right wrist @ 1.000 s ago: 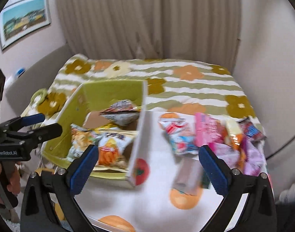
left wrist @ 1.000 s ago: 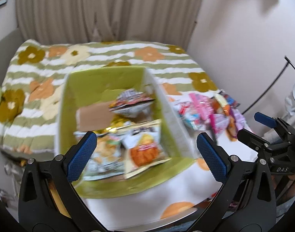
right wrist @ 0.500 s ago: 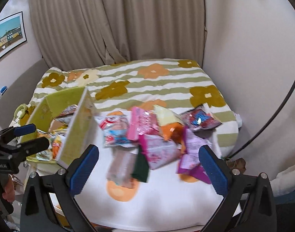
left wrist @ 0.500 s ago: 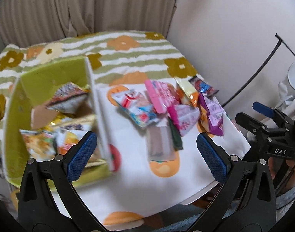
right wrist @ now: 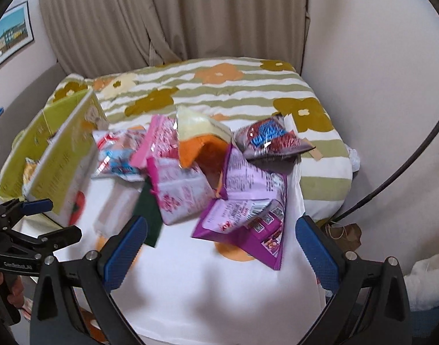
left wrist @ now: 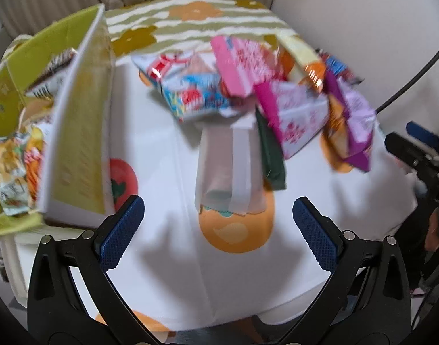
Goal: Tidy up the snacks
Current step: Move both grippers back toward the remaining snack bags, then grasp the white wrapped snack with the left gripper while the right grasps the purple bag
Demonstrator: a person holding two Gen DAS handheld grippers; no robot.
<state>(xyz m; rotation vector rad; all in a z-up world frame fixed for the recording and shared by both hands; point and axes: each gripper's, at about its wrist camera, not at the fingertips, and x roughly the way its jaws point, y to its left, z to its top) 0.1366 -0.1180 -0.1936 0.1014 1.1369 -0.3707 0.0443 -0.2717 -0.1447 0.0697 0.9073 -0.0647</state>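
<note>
- Motion blur smears the snack packets (left wrist: 248,92) heaped at the far right of the bench (left wrist: 167,258); their print cannot be read, and a pale pouch (left wrist: 228,166) and a dark green packet (left wrist: 272,158) lie half under the pile.
- The green box (left wrist: 75,132) at the left is cut off by the frame edge; its near wall hides most of the packets inside (left wrist: 15,166).
- A white cloth with orange fruit prints covers the bench; behind it lies a bed (right wrist: 219,86) with a striped, flowered blanket, beige curtains (right wrist: 162,14) and a framed picture (right wrist: 9,34) on the left wall.
- The left gripper (left wrist: 218,231) and right gripper (right wrist: 220,251) both hover above the near cloth, fingers spread wide, holding nothing.
- Compared with half a second ago, both views have closed in on the heap, and the box has slid toward the left edge.
</note>
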